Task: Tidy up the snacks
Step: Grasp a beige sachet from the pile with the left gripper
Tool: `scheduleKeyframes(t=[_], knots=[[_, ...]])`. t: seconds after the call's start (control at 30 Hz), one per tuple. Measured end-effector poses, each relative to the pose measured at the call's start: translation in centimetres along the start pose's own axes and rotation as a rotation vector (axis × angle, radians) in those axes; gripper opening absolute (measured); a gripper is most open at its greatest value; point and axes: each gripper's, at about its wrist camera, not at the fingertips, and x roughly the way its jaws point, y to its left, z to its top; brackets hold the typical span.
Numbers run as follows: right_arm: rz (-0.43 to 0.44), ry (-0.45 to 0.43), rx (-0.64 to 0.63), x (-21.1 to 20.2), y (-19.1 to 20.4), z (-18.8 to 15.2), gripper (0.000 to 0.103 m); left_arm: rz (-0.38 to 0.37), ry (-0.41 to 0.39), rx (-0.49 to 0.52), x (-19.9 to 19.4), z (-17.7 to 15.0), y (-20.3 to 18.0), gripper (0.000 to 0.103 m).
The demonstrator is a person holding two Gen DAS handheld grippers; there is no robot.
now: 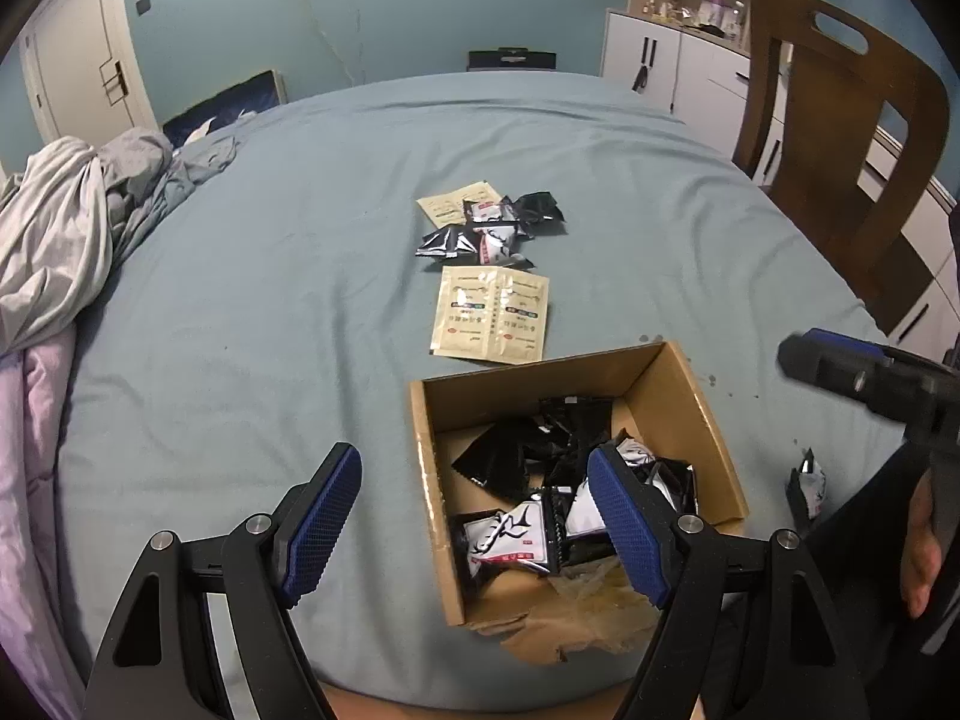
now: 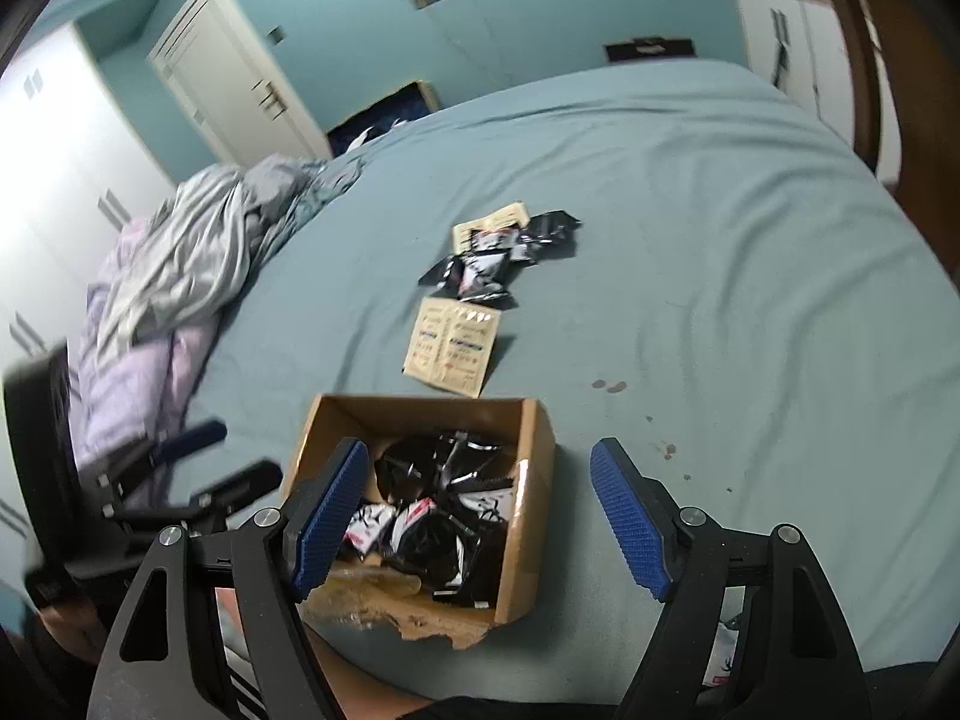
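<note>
Cardboard box (image 1: 714, 420) sits on the blue bedsheet (image 1: 300, 240), already holding a heap of black-and-white snack packets (image 1: 510, 537). It lies just ahead of both claws, under the right finger of the left gripper (image 1: 474, 525) and under the left finger of the right gripper (image 2: 477, 519).

Beyond the box, further ahead of the claws: a beige sachet pair (image 1: 492, 315) lying flat just past the far wall, then a loose pile of black packets (image 1: 489, 228) with another beige sachet (image 1: 450, 207) tucked at its far edge. One stray packet (image 1: 810, 480) lies off to the right of the left claw, close under the right gripper's body, near the bed edge.

Left gripper: jaws wide, nothing between the pads. Right gripper: jaws also wide apart and empty, poised over the near right part of the box.

Step in hand, by my read: fetch the next item for the box. Nearest candidates are the flat beige sachets or the stray packet at right. Flat sachets on soft sheet are awkward, so come down steep, pinch an edge, expect sheet to bunch. Crinkly packets are easier; grab by a raised corner. Carry clear over the box wall, release low inside.

Crumpled bedding (image 1: 72, 228) sits far left, out of the way.
</note>
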Motion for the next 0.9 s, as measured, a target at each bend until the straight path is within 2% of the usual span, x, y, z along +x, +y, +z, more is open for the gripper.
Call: scheduleKeyframes(t=[0.17,0.3,0.37,0.5,0.6,0.7,0.9], knots=[[0.012,0.035,0.194,-0.1,-3.7,1.2,0.076,0.006,0.019,-0.017,0.6,0.1,0.4,0.079],[0.026,0.064,0.262,0.0,-4.8,2.2,0.076,0.014,0.029,-0.020,1.1,0.4,0.6,0.079],[0.045,0.086,0.261,0.7,-4.8,2.9,0.076,0.012,0.031,-0.026,1.5,0.9,0.8,0.079],[0.010,0.103,0.201,1.8,-4.1,3.8,0.076,0.000,0.047,-0.065,3.1,2.7,1.6,0.080],[-0.011,0.109,0.176,2.7,-3.8,4.1,0.076,-0.040,0.079,-0.089,5.0,4.9,1.8,0.082],[-0.042,0.123,0.163,3.9,-3.8,4.2,0.076,-0.060,0.114,-0.069,7.2,6.8,1.1,0.084],[-0.046,0.141,0.197,5.3,-4.3,4.8,0.076,-0.032,0.240,0.034,13.3,10.5,-1.6,0.086]])
